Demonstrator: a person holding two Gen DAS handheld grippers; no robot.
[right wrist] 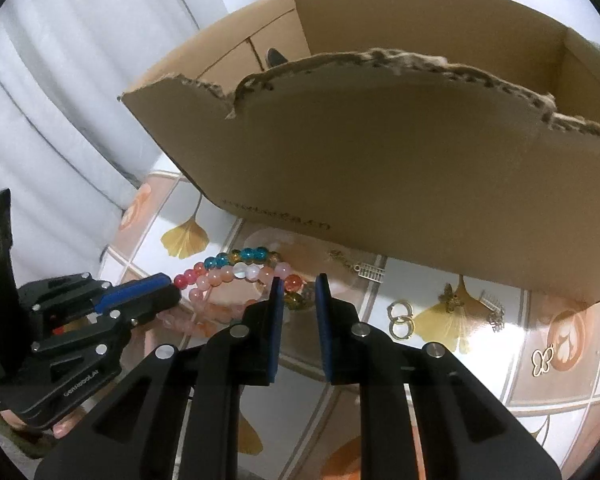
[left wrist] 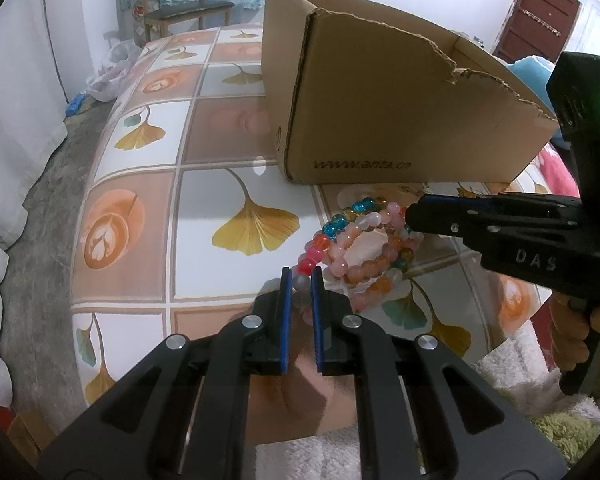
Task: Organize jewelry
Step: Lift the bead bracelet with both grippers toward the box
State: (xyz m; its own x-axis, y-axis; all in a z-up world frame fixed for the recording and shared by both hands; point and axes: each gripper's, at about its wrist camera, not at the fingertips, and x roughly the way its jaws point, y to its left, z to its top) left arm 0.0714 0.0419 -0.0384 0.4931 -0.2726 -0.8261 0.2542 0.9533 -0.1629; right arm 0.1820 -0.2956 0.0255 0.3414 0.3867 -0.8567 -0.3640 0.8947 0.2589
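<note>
On the tabletop [left wrist: 204, 208], before the cardboard box [left wrist: 380, 120] | left gripper [left wrist: 302, 276] clamped on beaded bracelets [left wrist: 360, 248] | right gripper [right wrist: 298, 284] nearly together, seemingly pinching bracelet beads

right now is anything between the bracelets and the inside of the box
Yes: the cardboard box's near wall, with its torn top edge, stands between the bead bracelets on the table and the box's inside. They would need lifting over it. Nothing else visible blocks the way.
</note>
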